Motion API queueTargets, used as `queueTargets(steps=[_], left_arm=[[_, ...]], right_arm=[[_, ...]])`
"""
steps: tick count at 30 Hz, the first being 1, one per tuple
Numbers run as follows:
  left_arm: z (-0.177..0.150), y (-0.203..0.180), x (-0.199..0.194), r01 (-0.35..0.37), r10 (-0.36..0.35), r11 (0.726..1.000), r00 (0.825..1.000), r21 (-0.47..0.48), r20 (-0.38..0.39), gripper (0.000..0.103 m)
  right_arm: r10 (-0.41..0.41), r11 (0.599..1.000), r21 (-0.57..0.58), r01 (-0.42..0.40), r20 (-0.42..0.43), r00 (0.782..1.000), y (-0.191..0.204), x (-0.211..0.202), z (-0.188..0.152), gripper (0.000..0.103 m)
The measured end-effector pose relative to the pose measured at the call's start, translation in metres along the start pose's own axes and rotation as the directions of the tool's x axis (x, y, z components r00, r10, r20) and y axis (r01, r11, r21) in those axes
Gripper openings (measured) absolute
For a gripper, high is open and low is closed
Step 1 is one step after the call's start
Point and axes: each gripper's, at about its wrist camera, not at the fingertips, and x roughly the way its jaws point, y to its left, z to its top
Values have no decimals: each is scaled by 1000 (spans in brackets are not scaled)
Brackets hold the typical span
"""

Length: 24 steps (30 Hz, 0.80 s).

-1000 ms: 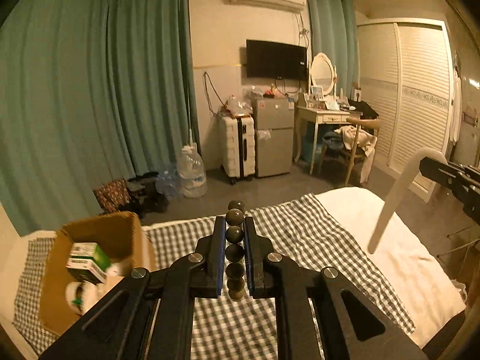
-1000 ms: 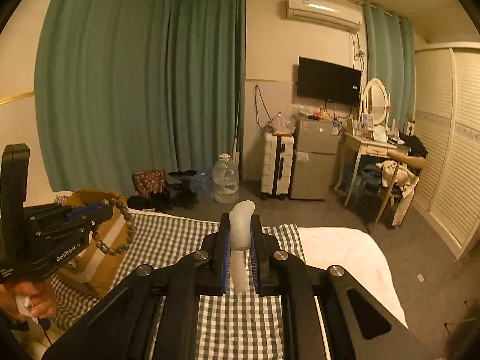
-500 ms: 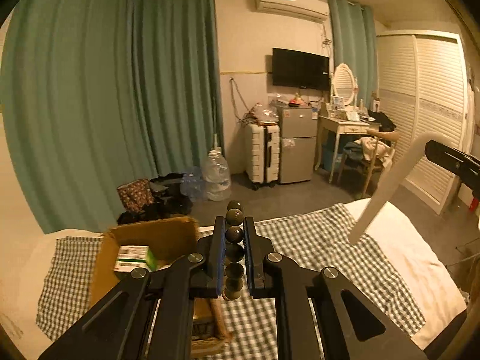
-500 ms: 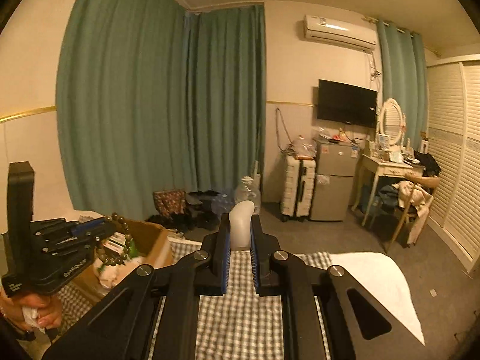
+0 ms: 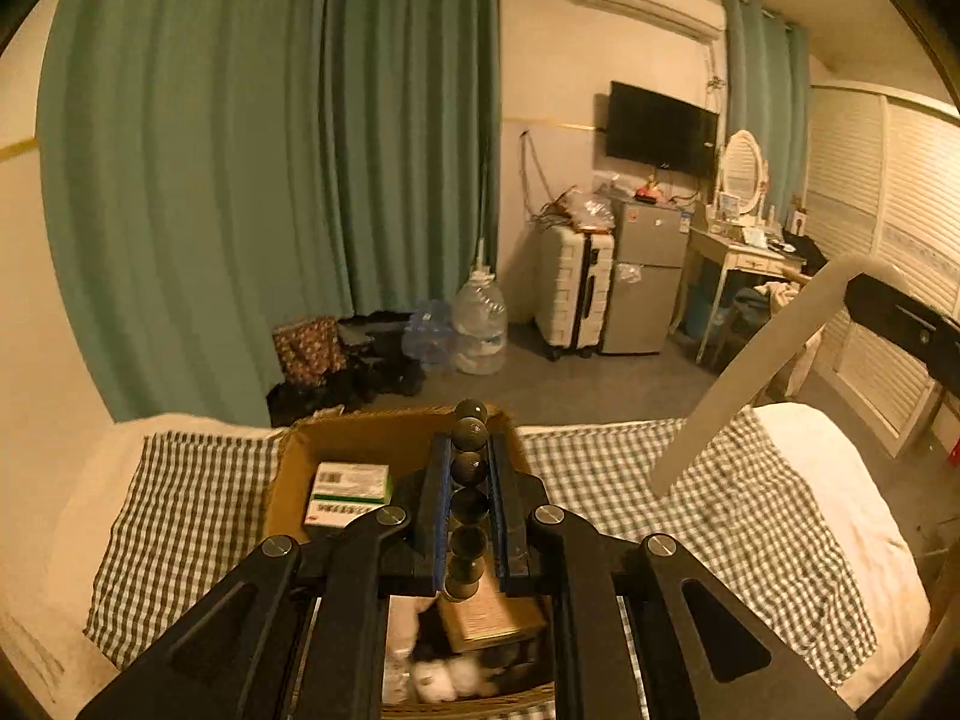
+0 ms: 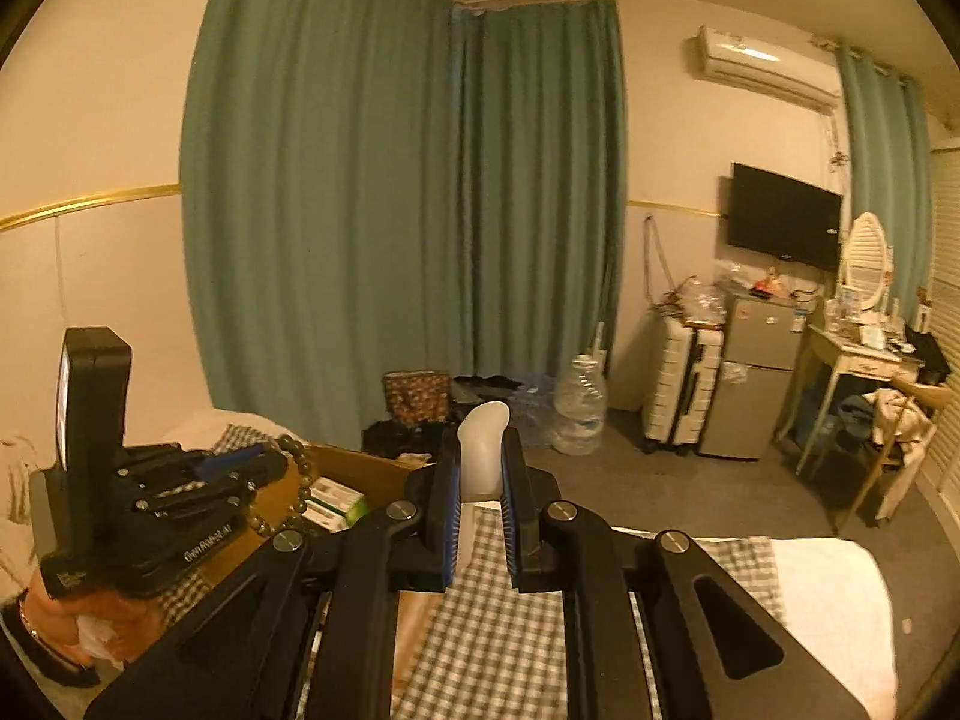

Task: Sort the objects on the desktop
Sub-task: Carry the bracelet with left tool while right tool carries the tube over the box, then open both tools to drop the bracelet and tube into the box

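Note:
My left gripper [image 5: 469, 450] is shut on a string of dark round beads [image 5: 468, 468], held over an open cardboard box [image 5: 360, 438] on the checked cloth. In the box lie a green and white carton [image 5: 345, 492], a brown packet [image 5: 489, 618] and something white. My right gripper [image 6: 481, 450] is shut on a long white curved plastic piece [image 6: 483, 444]; that same white plastic piece [image 5: 756, 366] slants in from the right in the left wrist view. In the right wrist view the left gripper [image 6: 282, 468] sits at the left with the beads [image 6: 300, 492] hanging from it.
A checked cloth [image 5: 690, 510] covers a white bed [image 5: 840, 498]. Behind it are green curtains [image 5: 270, 180], a water jug [image 5: 480, 324], a suitcase [image 5: 573, 291], a small fridge [image 5: 645, 288] and a dressing table [image 5: 738, 252]. A hand [image 6: 78, 618] holds the left gripper's handle.
Both grippers have swung left, carrying the beads and the white piece. The box, earlier at the lower left, now lies directly under the left gripper's fingers.

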Motion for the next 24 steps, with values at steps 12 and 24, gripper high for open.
queueTargets(steps=[12, 24], left_arm=[[-35, 35, 64, -10, 8, 1000, 990, -16, -142, 10], [-56, 45, 96, -51, 41, 998, 970, -33, -240, 42]], right_arm=[[114, 993, -9, -117, -148, 982, 72, 126, -42, 11], [101, 990, -69, -126, -288, 952, 81, 188, -94, 30]])
